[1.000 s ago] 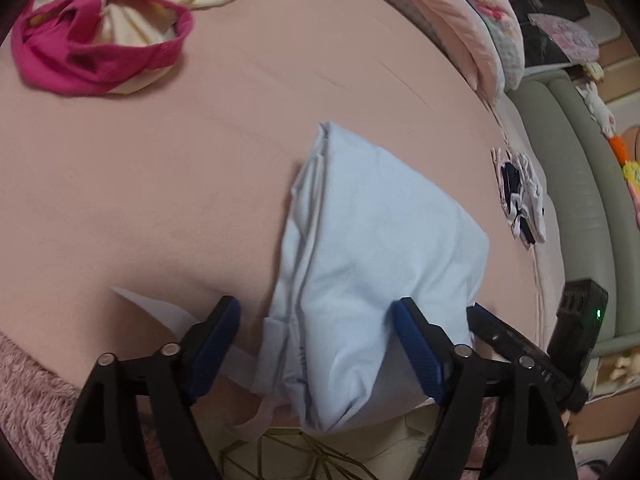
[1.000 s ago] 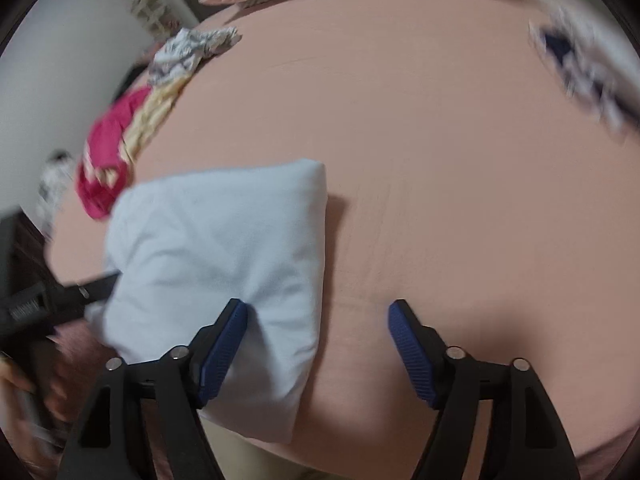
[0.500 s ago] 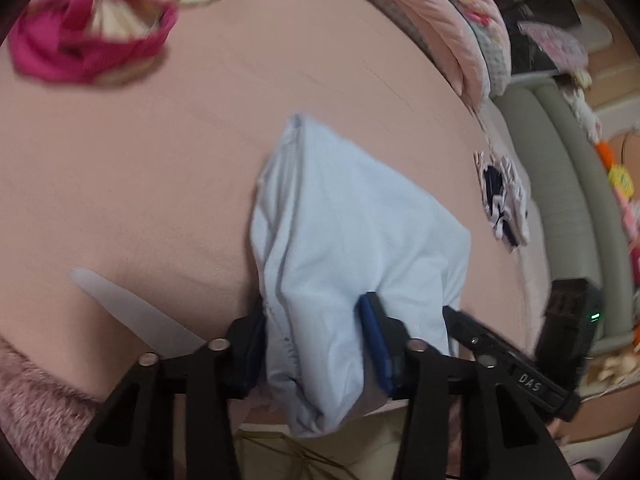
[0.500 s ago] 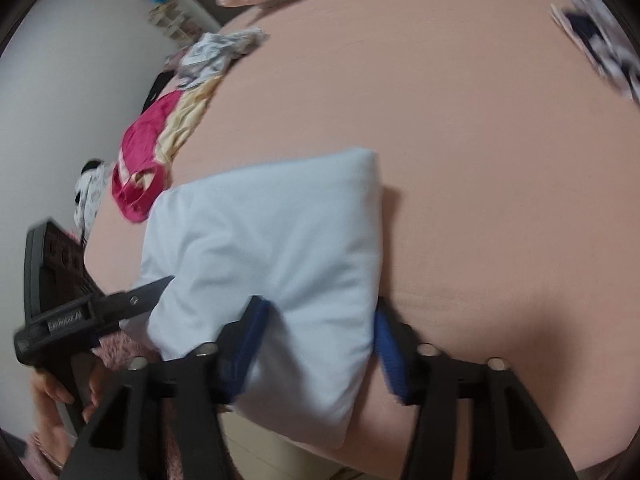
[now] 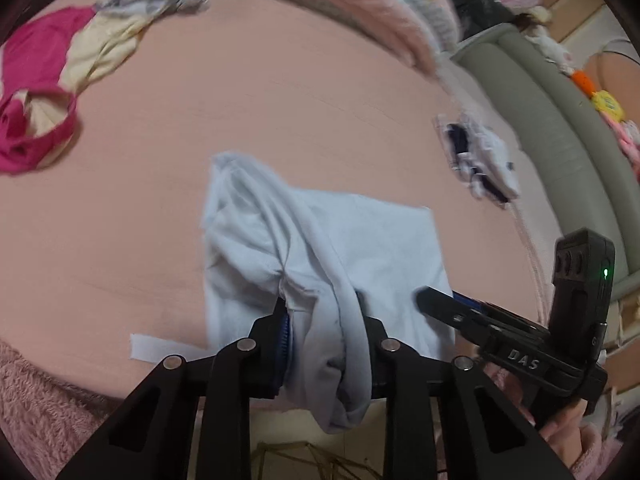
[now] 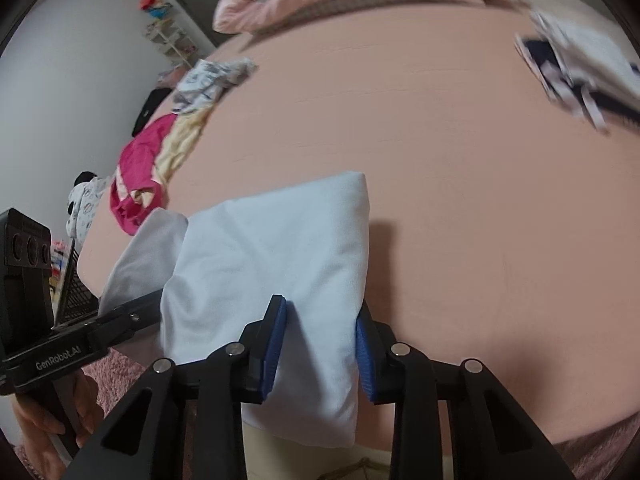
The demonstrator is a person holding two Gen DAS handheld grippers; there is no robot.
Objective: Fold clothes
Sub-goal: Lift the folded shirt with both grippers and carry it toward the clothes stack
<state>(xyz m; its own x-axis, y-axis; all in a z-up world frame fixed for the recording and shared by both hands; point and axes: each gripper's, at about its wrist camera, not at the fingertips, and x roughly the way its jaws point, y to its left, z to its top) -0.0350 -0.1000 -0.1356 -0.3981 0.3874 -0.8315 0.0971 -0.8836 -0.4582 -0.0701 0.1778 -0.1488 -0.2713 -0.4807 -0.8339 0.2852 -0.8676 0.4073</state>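
Item: my left gripper (image 5: 322, 344), jaws closing, pinches the bunched pale blue garment (image 5: 320, 248) at the bed's (image 5: 280, 92) near edge. My right gripper (image 6: 318, 346), jaws closing, clamps its folded end there.

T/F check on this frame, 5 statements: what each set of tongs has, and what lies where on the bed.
1. The left tongs have bunched cloth of the folded pale blue garment between their pads. True; the jaws are closing on it.
2. The right tongs hold nothing. False: the same pale blue garment's edge sits between their blue pads, jaws closing.
3. The magenta and cream garment lies on the pale blue one. False: it lies apart, on the bare peach bedsheet.
4. A white and navy patterned garment lies near the bed's edge, by the grey-green padded rail. True.
5. The pale blue garment is spread flat, unfolded. False: it is folded into a compact block.
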